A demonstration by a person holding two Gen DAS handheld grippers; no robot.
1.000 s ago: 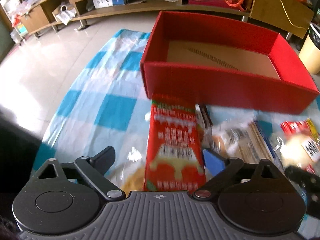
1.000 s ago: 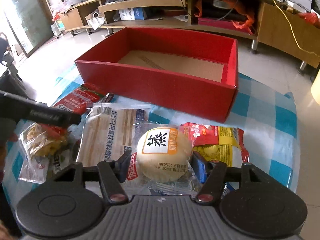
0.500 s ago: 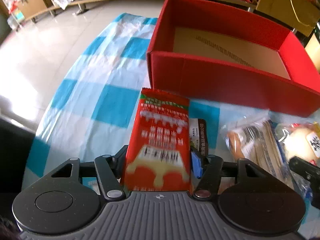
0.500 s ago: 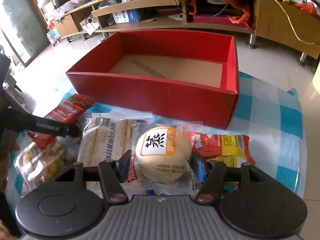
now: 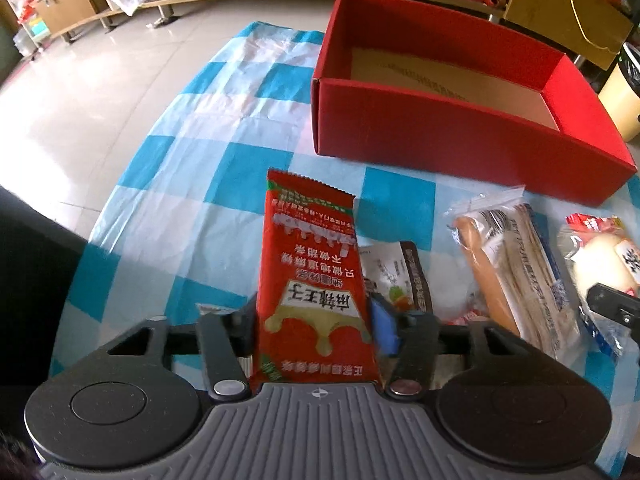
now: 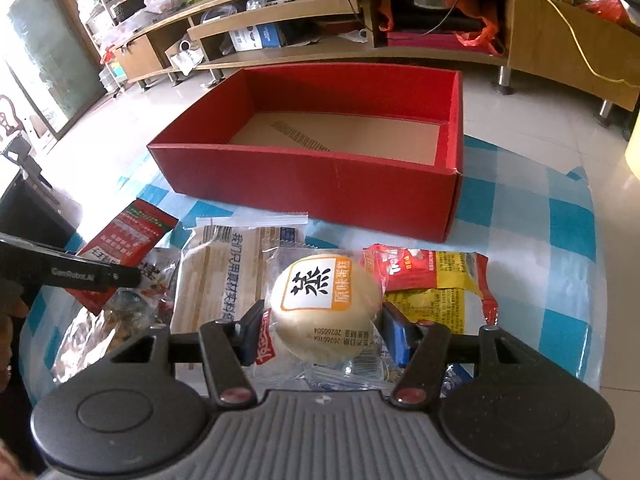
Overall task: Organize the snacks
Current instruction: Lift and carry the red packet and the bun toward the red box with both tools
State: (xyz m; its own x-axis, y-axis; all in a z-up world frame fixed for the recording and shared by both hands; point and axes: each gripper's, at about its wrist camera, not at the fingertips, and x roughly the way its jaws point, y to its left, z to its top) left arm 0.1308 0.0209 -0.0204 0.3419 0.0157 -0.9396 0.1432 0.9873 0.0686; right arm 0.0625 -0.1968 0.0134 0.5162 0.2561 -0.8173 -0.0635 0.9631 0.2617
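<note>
Between the left tongs (image 5: 314,326) stands a red packet (image 5: 312,280), upright and clamped at its lower sides; the jaws have just eased a little wider yet both pads press the wrapper. At 1 o'clock from it, well apart on the checked table (image 5: 200,168), sits the red box (image 5: 460,148), its brown floor bare. The right tongs (image 6: 322,330) are clamped on a wrapped round bun (image 6: 324,308), having just been closing on it. At 9 o'clock of the bun lies a clear bag of pale sticks (image 6: 224,276); at 3 o'clock a red and yellow packet (image 6: 428,280), partly under the bun's wrapper. From this view the box (image 6: 320,184) lies at 12 o'clock, beyond the snacks
</note>
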